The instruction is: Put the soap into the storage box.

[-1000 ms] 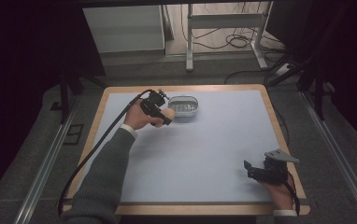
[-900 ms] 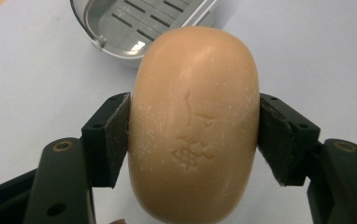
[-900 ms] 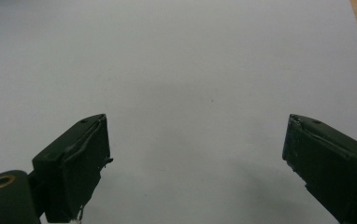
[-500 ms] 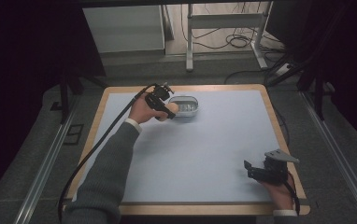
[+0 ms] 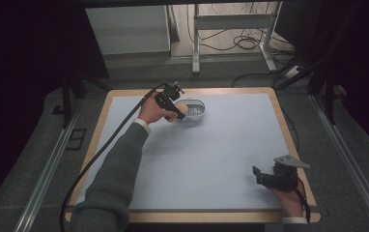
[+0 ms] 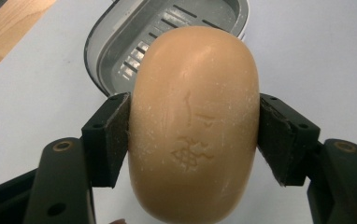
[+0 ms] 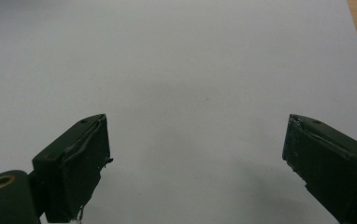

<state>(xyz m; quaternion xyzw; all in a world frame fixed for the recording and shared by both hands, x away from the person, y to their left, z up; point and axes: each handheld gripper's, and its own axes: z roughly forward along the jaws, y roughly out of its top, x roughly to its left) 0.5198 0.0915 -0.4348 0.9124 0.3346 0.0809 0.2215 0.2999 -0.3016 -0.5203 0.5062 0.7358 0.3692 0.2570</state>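
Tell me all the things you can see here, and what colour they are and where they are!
soap bar: 1, orange-tan, clamped between the left gripper's jaws, held at the near edge of the dish
soap dish: 1, grey with a slotted floor, on the far part of the table, left of the middle
table: 1, pale blue top with a wooden rim, in the middle of the room
metal frame: 1, grey, on the floor beyond the table, with cables near it
left gripper: 1, black, at the soap dish, trailing a black cable
right gripper: 1, black with a grey plate on top, jaws wide apart, at the table's near right corner
sleeves: grey on the left arm
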